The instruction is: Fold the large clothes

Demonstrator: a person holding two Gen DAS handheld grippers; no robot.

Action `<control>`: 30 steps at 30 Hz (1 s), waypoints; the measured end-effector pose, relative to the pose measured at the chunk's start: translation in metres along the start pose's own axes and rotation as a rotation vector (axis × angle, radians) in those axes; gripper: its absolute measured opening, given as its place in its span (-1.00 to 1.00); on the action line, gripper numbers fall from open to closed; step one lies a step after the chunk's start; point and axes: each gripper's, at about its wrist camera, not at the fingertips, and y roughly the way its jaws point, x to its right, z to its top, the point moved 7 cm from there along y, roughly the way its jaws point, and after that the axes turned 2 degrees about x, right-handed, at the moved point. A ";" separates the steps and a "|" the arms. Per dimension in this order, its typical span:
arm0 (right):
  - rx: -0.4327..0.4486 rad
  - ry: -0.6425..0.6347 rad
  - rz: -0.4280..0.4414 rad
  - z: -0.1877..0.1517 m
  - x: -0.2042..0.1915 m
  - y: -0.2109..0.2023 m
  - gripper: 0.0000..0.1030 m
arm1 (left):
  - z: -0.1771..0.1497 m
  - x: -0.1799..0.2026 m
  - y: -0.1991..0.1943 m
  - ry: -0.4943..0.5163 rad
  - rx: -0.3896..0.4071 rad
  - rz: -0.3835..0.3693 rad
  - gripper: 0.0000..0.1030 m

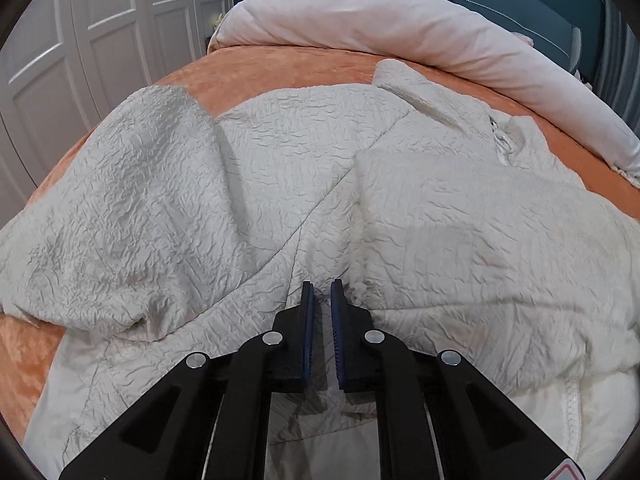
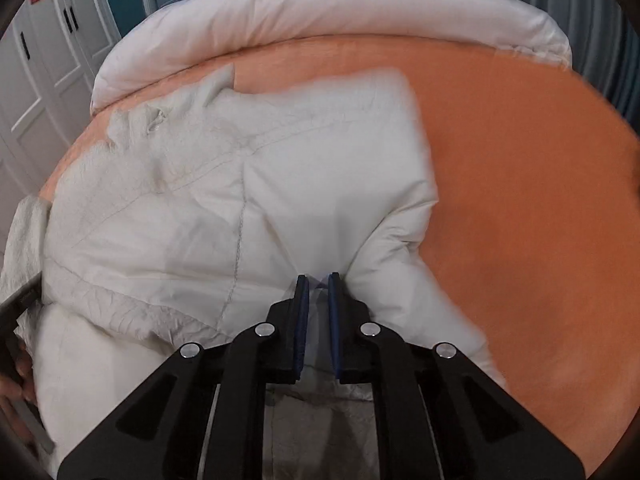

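A large white crinkled padded jacket (image 1: pixel 280 184) lies on an orange bedspread (image 1: pixel 280 68); its sleeve is folded across the front at the right and its collar points to the far right. My left gripper (image 1: pixel 322 292) is shut on a fold of the jacket's fabric near its middle. In the right wrist view the same jacket (image 2: pixel 240 200) lies left of centre, blurred by motion. My right gripper (image 2: pixel 318 284) is shut on the jacket's near edge, with thin fabric showing between the pads.
A rolled pale pink duvet (image 1: pixel 400 28) lies along the far edge of the bed, also in the right wrist view (image 2: pixel 320 12). White wardrobe doors (image 1: pixel 80 40) stand at the left. Bare orange bedspread (image 2: pixel 520 200) stretches right of the jacket. The other hand and gripper (image 2: pixel 20 340) show at the left edge.
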 end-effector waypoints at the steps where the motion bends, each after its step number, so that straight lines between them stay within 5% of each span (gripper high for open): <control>1: 0.004 0.009 -0.025 0.004 -0.001 -0.009 -0.85 | 0.000 -0.003 -0.002 -0.017 0.000 -0.013 -0.78; 3: 0.038 0.036 -0.014 0.006 -0.004 -0.035 -0.75 | -0.003 -0.023 -0.019 -0.099 -0.008 -0.078 -0.68; 4: 0.061 0.033 0.010 0.004 -0.010 -0.047 -0.75 | -0.004 -0.033 -0.028 -0.145 -0.008 -0.111 -0.47; 5: 0.079 0.015 0.024 -0.002 -0.014 -0.064 -0.74 | -0.006 -0.046 -0.039 -0.190 -0.001 -0.130 -0.05; 8: 0.101 -0.061 0.063 -0.025 -0.041 -0.098 -0.60 | -0.014 -0.108 -0.082 -0.337 0.087 -0.131 0.47; 13: 0.053 -0.170 0.201 -0.092 -0.107 -0.116 -0.49 | -0.029 -0.255 -0.107 -0.509 0.120 0.055 0.60; 15: 0.046 -0.240 0.230 -0.116 -0.127 -0.120 -0.19 | -0.038 -0.320 -0.105 -0.631 0.101 0.115 0.60; 19: 0.072 -0.327 0.156 -0.141 -0.147 -0.116 0.00 | -0.057 -0.417 -0.096 -0.829 0.080 0.211 0.59; 22: 0.063 -0.324 0.160 -0.145 -0.144 -0.110 0.11 | -0.061 -0.443 -0.086 -0.919 0.075 0.162 0.51; 24: 0.052 -0.309 0.172 -0.141 -0.139 -0.104 0.12 | -0.046 -0.434 -0.088 -0.874 0.093 0.137 -0.08; 26: 0.051 -0.303 0.178 -0.141 -0.139 -0.102 0.13 | -0.019 -0.418 -0.092 -0.812 0.093 0.112 -0.90; 30: 0.056 -0.292 0.190 -0.144 -0.137 -0.101 0.13 | 0.076 -0.335 -0.158 -0.608 0.257 -0.028 -1.00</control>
